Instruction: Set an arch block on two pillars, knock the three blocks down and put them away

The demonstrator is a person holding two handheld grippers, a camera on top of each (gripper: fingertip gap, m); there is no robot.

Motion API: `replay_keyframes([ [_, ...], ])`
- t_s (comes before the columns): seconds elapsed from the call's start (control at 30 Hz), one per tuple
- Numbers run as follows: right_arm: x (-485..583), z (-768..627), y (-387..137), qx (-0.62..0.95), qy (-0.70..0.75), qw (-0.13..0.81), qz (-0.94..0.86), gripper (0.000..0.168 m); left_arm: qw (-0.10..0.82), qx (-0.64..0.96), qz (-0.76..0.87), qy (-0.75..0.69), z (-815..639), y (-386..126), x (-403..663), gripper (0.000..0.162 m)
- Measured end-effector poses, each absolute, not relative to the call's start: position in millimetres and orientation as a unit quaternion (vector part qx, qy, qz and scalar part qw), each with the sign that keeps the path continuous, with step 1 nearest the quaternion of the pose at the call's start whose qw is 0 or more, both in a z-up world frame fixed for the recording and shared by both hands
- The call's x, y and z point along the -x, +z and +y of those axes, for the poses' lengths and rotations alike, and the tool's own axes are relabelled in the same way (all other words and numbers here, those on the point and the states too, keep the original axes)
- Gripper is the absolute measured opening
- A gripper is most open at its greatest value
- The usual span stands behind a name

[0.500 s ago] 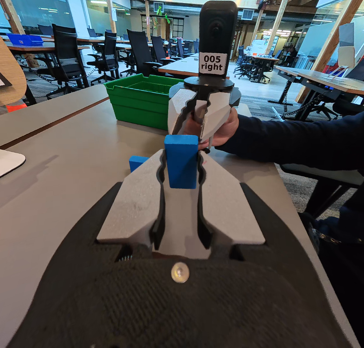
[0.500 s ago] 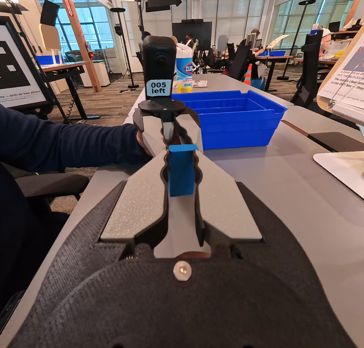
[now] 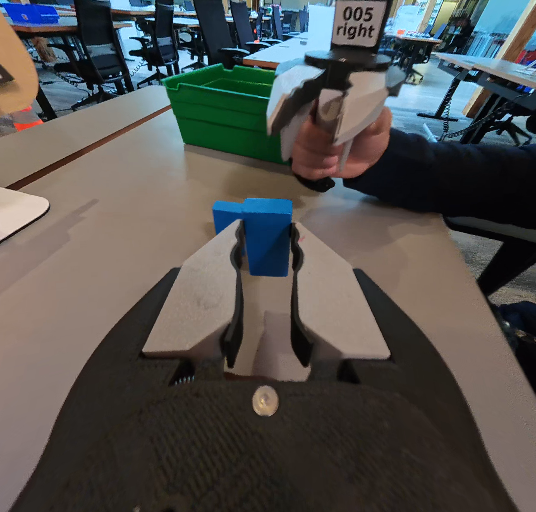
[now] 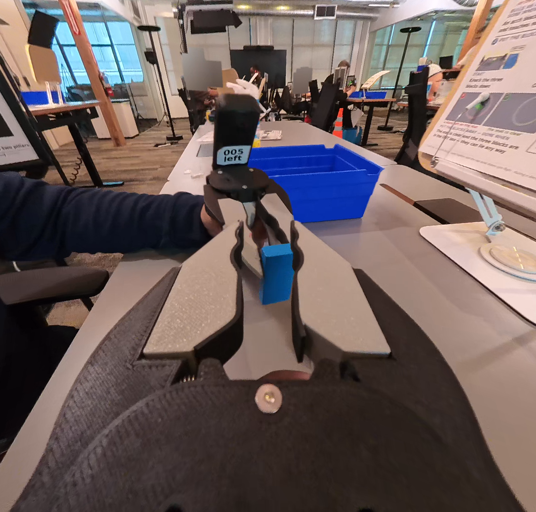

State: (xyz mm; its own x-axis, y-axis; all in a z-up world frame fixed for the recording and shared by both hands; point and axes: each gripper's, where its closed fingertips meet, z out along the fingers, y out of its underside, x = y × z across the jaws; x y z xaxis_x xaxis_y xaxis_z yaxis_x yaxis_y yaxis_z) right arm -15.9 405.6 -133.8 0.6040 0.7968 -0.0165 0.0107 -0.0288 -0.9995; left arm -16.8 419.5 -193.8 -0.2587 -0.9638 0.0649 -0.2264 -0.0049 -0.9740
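A grey worktop with a dark seam carries a white, round-cornered stand base at its right edge. From the base a pale blue bracket holds up a tilted board with a printed instruction sheet. A flat black pad lies just behind the base. Beyond the worktop's far edge stand black office chairs, a slanting wooden post, a black floor lamp, an orange traffic cone and a dark wall screen.

white label on right gripper, pale blue label on left gripper, printed instruction sheet
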Motion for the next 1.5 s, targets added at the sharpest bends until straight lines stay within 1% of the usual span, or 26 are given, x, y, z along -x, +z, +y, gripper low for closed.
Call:
replay_keyframes([
  [0.13,4.7,407.4,-132.6,0.642,0.316,0.63,-0.303,0.03,0.352,0.502,0.605,-0.508,433.3,-205.8,9.9,0.029],
  [0.3,-1.8,408.0,-132.8,0.643,0.324,0.628,-0.295,0.03,0.349,0.473,0.615,-0.526,439.0,-200.3,6.7,0.029],
  [0.47,-6.2,417.8,-152.6,0.685,0.296,0.598,-0.292,0.03,0.333,0.465,0.648,-0.502,436.1,-209.4,2.6,0.029],
  [0.77,11.7,418.2,-176.2,0.719,0.275,0.55,-0.324,0.016,0.353,0.442,0.647,-0.511,431.2,-203.6,6.8,0.029],
  [0.97,23.6,419.3,-187.7,0.728,0.281,0.53,-0.332,0.023,0.355,0.438,0.651,-0.509,426.0,-203.0,7.0,0.029],
  [1.3,23.4,420.3,-188.6,0.73,0.259,0.532,-0.34,0.032,0.361,0.457,0.656,-0.481,433.5,-207.7,7.4,0.029],
  [1.5,4.2,420.5,-164.8,0.712,0.274,0.57,-0.304,0.032,0.358,0.501,0.654,-0.44,454.9,-217.2,12.7,0.03],
])
